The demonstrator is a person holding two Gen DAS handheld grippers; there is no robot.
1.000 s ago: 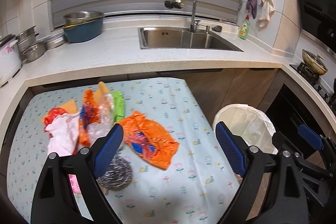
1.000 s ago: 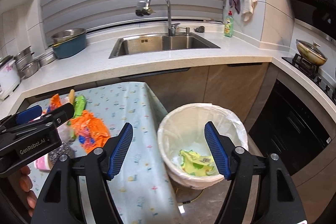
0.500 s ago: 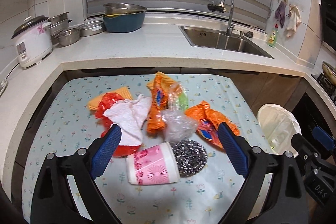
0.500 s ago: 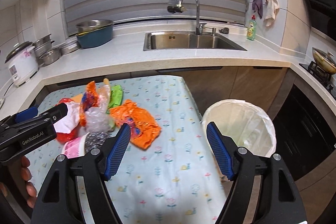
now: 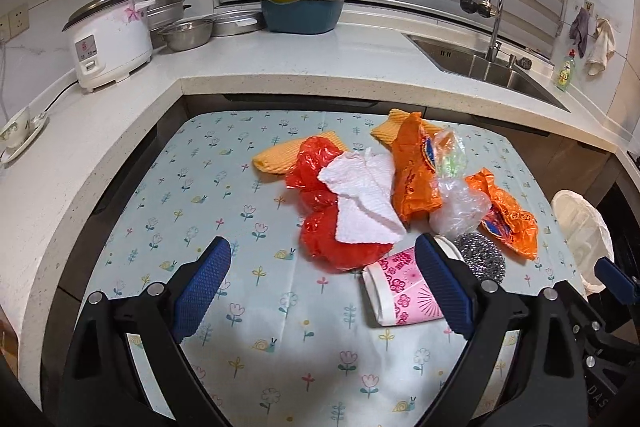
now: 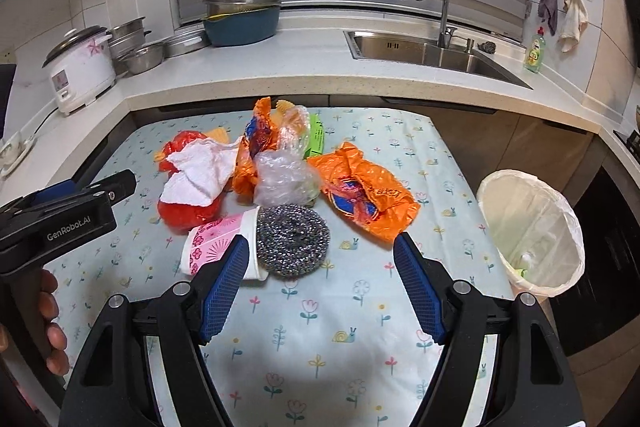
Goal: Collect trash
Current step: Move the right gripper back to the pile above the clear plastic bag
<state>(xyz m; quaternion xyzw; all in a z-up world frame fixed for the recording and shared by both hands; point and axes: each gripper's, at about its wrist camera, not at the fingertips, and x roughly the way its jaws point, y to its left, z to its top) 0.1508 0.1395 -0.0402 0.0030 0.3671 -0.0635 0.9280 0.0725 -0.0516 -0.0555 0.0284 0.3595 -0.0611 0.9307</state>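
Left wrist view: left claw (image 5: 320, 287) held open and empty, now swung from the bin side to face the trash pile; red bag (image 5: 340, 243), white tissue (image 5: 364, 203) and pink cup (image 5: 404, 291) lie ahead on the surface (image 5: 180, 187)

Right wrist view: right claw (image 6: 320, 287) spread, empty, turned from the lined bin (image 6: 532, 227) toward the steel scourer (image 6: 292, 235); a next pickup is judged imminent

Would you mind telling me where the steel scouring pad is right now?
In the right wrist view, the steel scouring pad lies on the floral tablecloth, touching the tipped pink paper cup on its left, below the clear plastic bag.
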